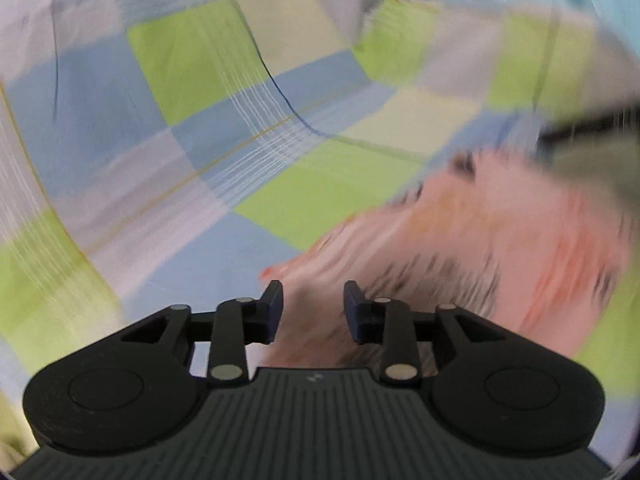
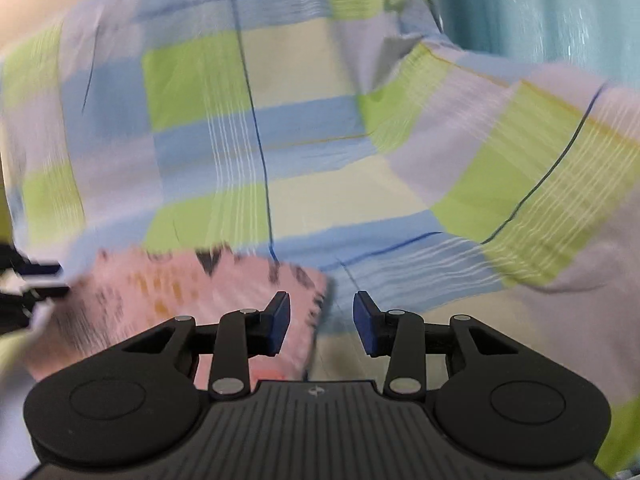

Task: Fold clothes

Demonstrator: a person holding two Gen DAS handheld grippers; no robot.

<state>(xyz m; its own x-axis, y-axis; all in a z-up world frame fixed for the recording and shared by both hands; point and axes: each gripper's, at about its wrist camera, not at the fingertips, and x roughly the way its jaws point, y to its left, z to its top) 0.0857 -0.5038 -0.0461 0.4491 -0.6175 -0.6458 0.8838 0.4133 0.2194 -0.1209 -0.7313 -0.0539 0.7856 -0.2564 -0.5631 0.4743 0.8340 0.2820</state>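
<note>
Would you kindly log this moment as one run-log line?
left gripper: open, empty | right gripper: open, empty | pink patterned garment: lying on checked bedsheet

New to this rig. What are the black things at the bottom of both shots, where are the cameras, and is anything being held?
There is no robot arm here. A person carries a handheld two-finger gripper in each hand, and a fisheye camera on each looks forward along its fingers. The black shapes at the bottom are those grippers' own bodies and linkages.

One picture is from the left gripper, the other from the right gripper. Both are blurred by motion.

The surface is a checked sheet in green, blue and pale lilac, rumpled at the back, with a turquoise curtain behind it. On it lies a pink patterned garment, apparently the thing to fold. The dark shape at the far left of the right view is probably the other gripper, too blurred to confirm.

Both grippers' jaws stand apart with nothing pinched, so nothing is held.
</note>
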